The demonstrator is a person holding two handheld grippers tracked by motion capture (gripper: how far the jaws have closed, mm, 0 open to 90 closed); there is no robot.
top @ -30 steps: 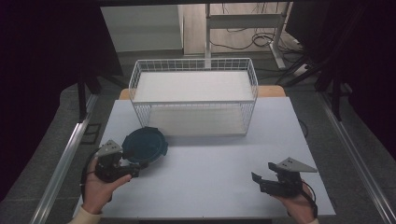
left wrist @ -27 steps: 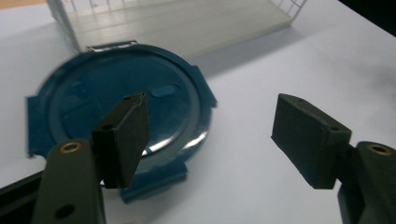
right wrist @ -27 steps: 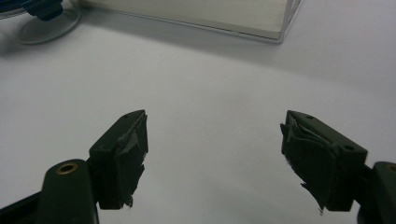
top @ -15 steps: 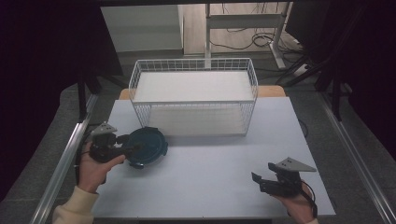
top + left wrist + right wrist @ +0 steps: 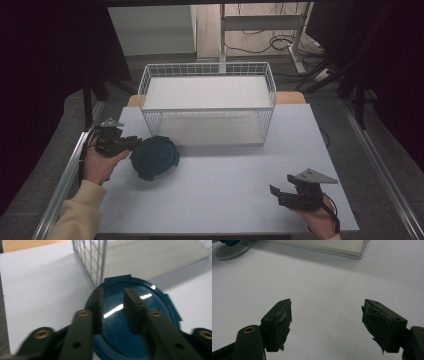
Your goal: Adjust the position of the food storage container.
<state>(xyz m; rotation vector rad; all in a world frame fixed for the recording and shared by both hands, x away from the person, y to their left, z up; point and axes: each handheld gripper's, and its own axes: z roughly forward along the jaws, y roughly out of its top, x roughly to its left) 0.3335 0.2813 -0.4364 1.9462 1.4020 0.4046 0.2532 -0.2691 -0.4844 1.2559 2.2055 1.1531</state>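
the left gripper (image 5: 131, 143), at the left of the high view, is reaching over the round dark teal plastic lid (image 5: 155, 157), jaws narrowly parted, gripping nothing visible. pinching its rim squarely looks wise. the lid is lying before the white wire basket (image 5: 207, 70). the right gripper (image 5: 281, 194) is resting wide open, empty.

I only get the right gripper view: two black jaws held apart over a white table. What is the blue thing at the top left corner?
Observer: A round dark teal plastic lid, lying on the white table.
Operator: Is anything near it?
Observer: The left gripper hangs over its near edge, jaws slightly apart; whether they touch it, I cannot tell.
Operator: And the pale slab beyond?
Observer: That is the floor of a white wire basket standing just behind the lid; I see nothing in it.
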